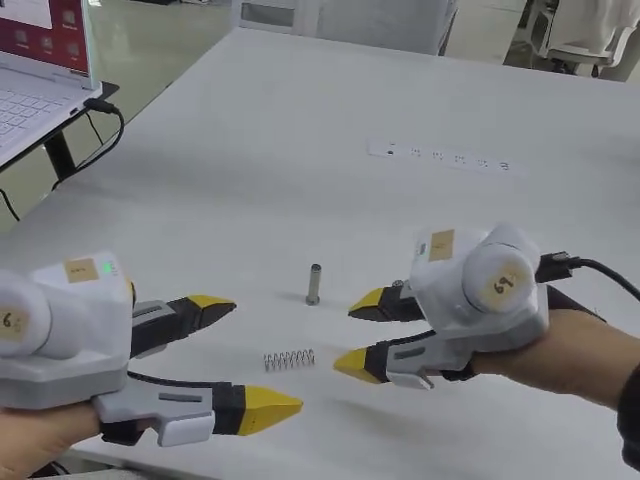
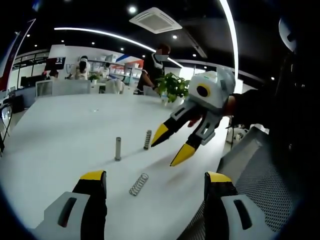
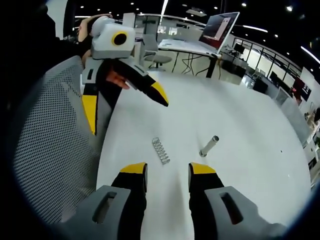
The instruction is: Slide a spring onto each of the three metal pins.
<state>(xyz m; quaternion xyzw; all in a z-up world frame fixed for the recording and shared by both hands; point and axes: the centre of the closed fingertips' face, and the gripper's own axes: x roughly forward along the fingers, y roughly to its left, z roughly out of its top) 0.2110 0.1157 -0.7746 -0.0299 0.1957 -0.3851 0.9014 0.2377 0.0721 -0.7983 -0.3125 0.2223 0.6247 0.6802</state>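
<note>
1. Your left gripper (image 1: 245,355) hovers at the near left over the white bench (image 1: 300,120). Its jaws are spread wide and have hold of nothing.
2. Your right gripper (image 1: 358,332) hovers at the near right, pointing left toward the other one. Its jaws stand apart with a moderate gap, narrower than the left pair's, and they too are empty.
3. The loose spring (image 1: 289,359) lies flat on the bench in the gap between the two grippers, touching neither. In the left gripper view it sits just ahead of that gripper's own jaws, between their lines. In the right gripper view it lies just beyond that gripper's jaw tips.
4. The bare pin (image 1: 314,284) stands upright on the bench, a little farther from you than the loose spring, and carries no coil.
5. In the left gripper view an upright spring (image 2: 147,139) stands just right of the bare pin, close beside the tip of the right gripper's far jaw. You cannot tell from these views whether a pin runs through it.
6. A laptop (image 1: 30,60) sits open at the far left on a separate stand.
7. A white power strip (image 1: 445,157) lies on the bench at the far right.
</note>
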